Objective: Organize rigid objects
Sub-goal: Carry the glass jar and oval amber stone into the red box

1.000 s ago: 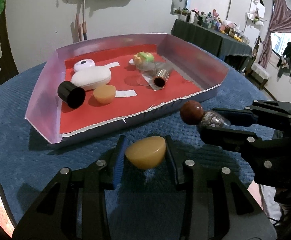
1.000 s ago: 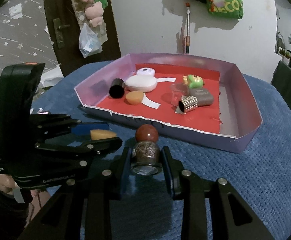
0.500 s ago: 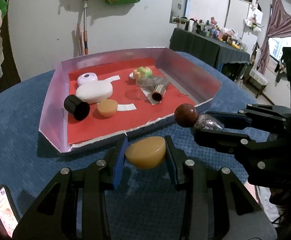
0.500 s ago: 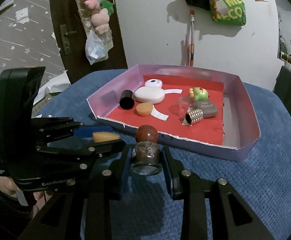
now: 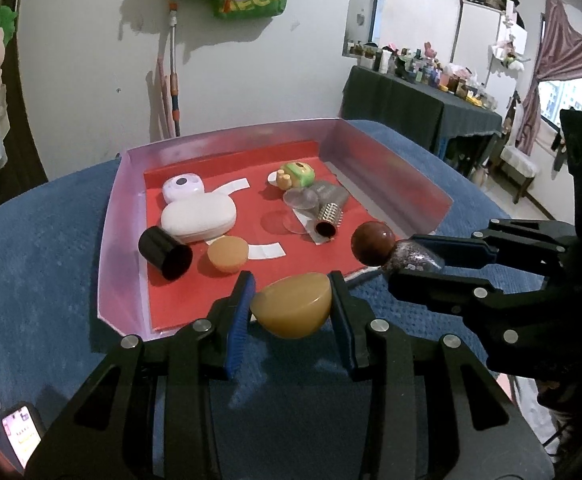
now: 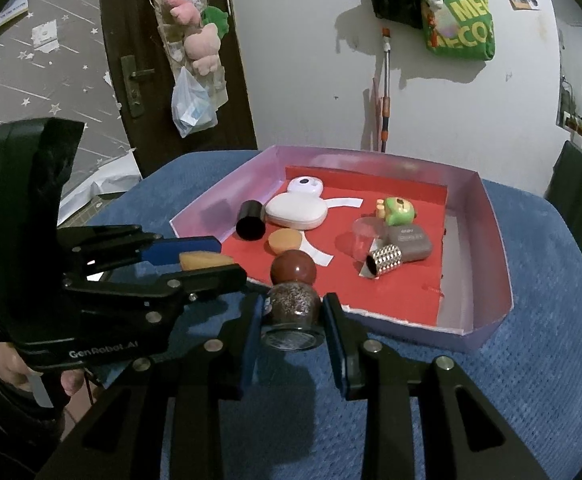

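Observation:
My left gripper (image 5: 291,312) is shut on a yellow half-dome (image 5: 291,310), held above the blue cloth just before the tray's near edge. To its right my right gripper (image 6: 293,320) is shut on a small glitter-filled bottle with a round brown stopper (image 6: 293,300), seen too in the left wrist view as the bottle (image 5: 395,250). The pink-walled tray (image 5: 109,248) with a red floor holds a black cap (image 5: 165,252), an orange dome (image 5: 227,254), a white case (image 5: 197,218), a green toy (image 5: 297,174), a studded silver tube (image 5: 329,218) and a grey case (image 6: 409,240).
A phone (image 5: 21,438) lies on the blue cloth at the near left. A hand (image 6: 11,364) grips the left tool. A door with hanging plush toys (image 6: 195,40) and a wall stand behind the table; a cluttered dark side table (image 5: 423,96) is at the far right.
Both grippers have risen with their objects, and the tray now sits closer under them in each view. The grips have not changed.

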A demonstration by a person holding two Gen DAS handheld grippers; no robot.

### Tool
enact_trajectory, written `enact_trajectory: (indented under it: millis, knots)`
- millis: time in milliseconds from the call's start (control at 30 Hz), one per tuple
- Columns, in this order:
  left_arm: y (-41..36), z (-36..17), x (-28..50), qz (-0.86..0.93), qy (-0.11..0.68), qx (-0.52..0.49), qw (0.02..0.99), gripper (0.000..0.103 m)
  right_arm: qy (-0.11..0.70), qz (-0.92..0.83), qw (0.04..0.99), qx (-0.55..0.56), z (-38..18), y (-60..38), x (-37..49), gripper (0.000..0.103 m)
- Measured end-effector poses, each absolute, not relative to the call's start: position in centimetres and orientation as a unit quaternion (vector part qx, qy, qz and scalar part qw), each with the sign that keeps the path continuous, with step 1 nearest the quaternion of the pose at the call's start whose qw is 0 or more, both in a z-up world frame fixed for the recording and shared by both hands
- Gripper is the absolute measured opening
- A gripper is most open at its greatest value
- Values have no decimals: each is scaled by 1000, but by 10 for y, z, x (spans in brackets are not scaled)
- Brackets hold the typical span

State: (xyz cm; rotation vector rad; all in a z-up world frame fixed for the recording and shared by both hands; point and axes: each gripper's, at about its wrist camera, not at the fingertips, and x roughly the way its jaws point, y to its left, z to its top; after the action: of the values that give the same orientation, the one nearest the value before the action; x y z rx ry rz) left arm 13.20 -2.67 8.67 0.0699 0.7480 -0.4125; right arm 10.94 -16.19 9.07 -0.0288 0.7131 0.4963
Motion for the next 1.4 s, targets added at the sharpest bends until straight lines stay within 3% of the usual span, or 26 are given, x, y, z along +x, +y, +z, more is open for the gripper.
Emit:
enact_trajectory:
  millis: [800, 1400]
  knots:
    - [-27, 41, 192, -208, 436, 16, 875, 35, 401, 228, 887, 0, 62, -167, 181, 33]
    - [-17, 23, 217, -184, 441, -6, 878, 35, 437, 219, 872, 4, 34, -161, 214, 33]
